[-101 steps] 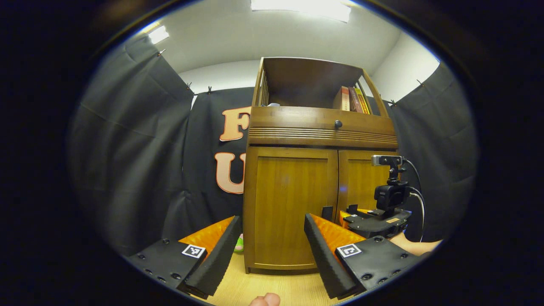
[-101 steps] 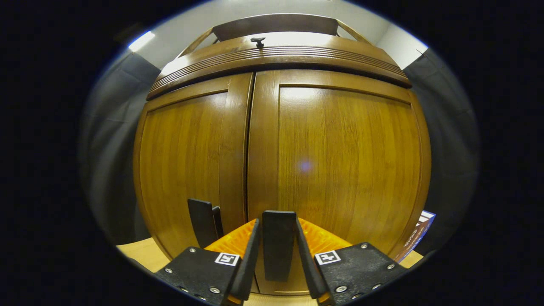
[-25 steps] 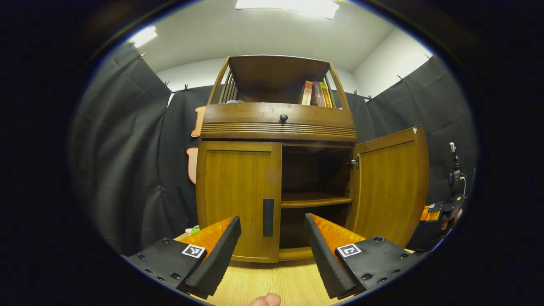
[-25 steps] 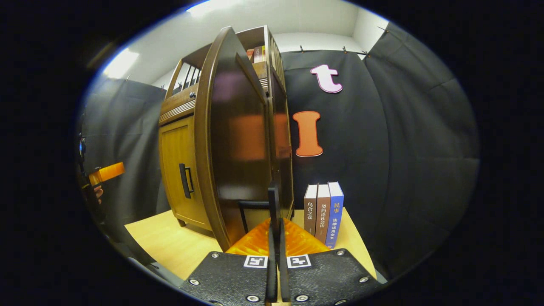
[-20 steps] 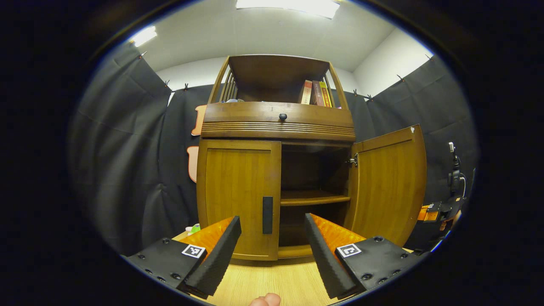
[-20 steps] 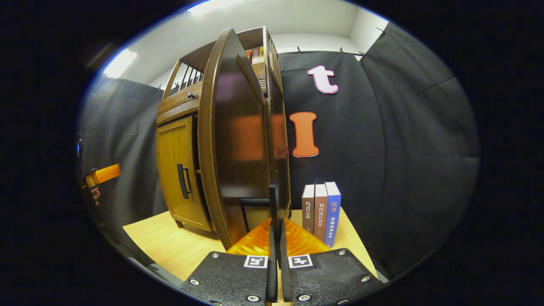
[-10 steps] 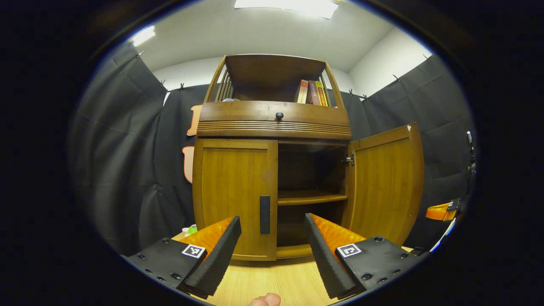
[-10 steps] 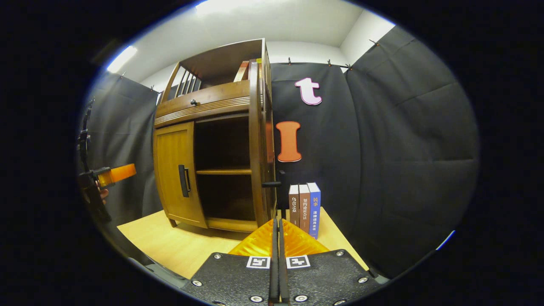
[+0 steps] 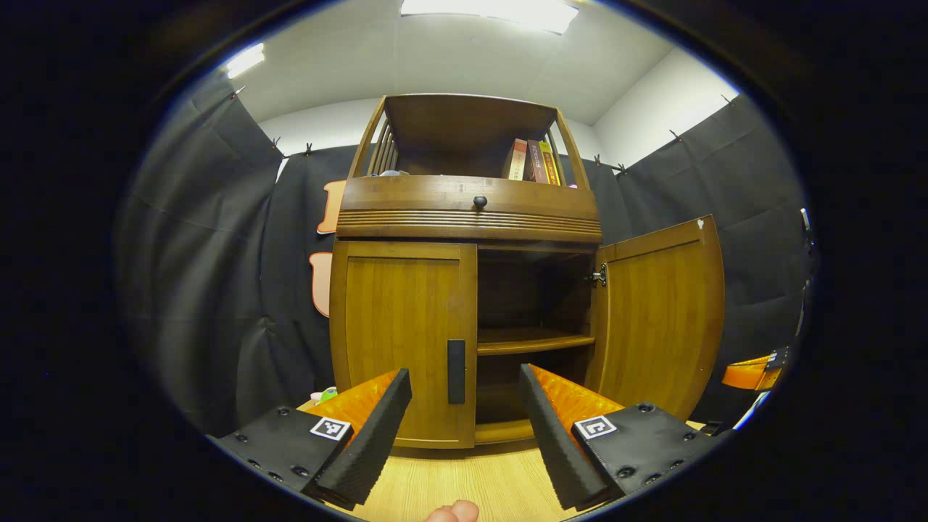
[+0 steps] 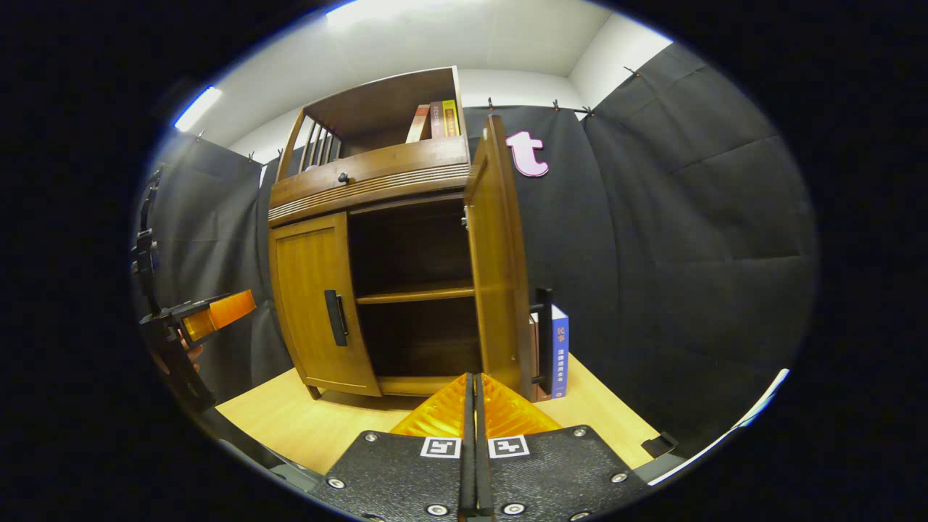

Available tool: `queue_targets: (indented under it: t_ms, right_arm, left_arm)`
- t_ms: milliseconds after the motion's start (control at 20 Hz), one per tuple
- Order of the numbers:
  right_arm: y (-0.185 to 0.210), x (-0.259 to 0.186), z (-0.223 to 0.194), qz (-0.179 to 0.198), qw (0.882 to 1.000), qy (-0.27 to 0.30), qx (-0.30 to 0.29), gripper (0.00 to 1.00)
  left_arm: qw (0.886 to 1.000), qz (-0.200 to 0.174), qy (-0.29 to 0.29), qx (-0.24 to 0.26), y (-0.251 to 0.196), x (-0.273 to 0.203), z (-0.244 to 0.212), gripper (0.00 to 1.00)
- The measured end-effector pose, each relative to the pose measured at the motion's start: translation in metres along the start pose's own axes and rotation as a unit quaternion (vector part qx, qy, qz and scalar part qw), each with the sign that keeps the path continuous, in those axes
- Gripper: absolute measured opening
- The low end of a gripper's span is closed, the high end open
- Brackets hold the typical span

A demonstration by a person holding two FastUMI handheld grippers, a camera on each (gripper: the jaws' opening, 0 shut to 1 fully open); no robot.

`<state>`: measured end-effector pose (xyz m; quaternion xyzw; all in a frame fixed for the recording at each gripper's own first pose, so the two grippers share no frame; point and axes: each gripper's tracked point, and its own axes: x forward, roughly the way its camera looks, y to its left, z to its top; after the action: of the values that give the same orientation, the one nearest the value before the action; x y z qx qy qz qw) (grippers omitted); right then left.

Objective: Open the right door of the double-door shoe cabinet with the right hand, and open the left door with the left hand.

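This is a staged recording booth, not a lived-in home. Black cloth (image 9: pixel 196 239) is clipped up as walls on every side in both views, with a plain white wall (image 9: pixel 652 109) and ceiling light panels (image 9: pixel 493 11) above it at the top of the frame. At the centre stands one piece of household furniture, a wooden shoe cabinet (image 9: pixel 464 217), set on a pale wood bench (image 10: pixel 304 428). A few books (image 9: pixel 533 161) sit on its top shelf, and more books (image 10: pixel 558 351) stand beside it at lower right.

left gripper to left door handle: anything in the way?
Nothing. In the left gripper view, only bare tabletop lies between the open left gripper and the handle on the closed left door.
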<state>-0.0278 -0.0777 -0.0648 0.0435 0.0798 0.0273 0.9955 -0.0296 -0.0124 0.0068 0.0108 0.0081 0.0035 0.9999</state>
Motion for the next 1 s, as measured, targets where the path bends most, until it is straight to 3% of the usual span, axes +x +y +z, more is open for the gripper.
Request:
queue_targets:
  t_ms: [150,450,500,550,650,850,1000]
  right_arm:
    - [0.025,0.015,0.004,0.022,1.000,-0.005,0.011,0.01]
    - [0.046,0.040,-0.004,0.029,1.000,0.007,-0.006,0.64]
    - [0.048,0.043,-0.005,0.031,0.999,0.008,-0.006,0.95]
    - [0.051,0.046,-0.006,0.035,0.999,0.009,-0.006,0.86]
    - [0.052,0.048,-0.004,0.035,0.999,0.003,-0.013,0.92]
    - [0.058,0.047,0.005,0.038,0.999,-0.011,-0.016,0.92]
    - [0.067,0.039,0.011,0.050,0.999,-0.019,0.001,0.92]
  left_arm:
    - [1.000,0.015,0.000,-0.002,0.022,-0.004,0.000,0.98]
    - [0.999,0.045,0.002,0.007,0.055,0.019,0.001,0.97]
    - [0.999,0.047,-0.002,0.010,0.056,0.025,0.003,0.95]
    - [0.999,0.047,-0.006,0.014,0.056,0.032,0.004,0.97]
    - [0.999,0.042,-0.009,0.020,0.052,0.046,0.003,0.95]
    - [1.000,-0.001,0.013,-0.010,0.020,0.078,-0.018,0.96]
    - [1.000,-0.004,0.000,0.017,0.015,0.108,-0.021,0.95]
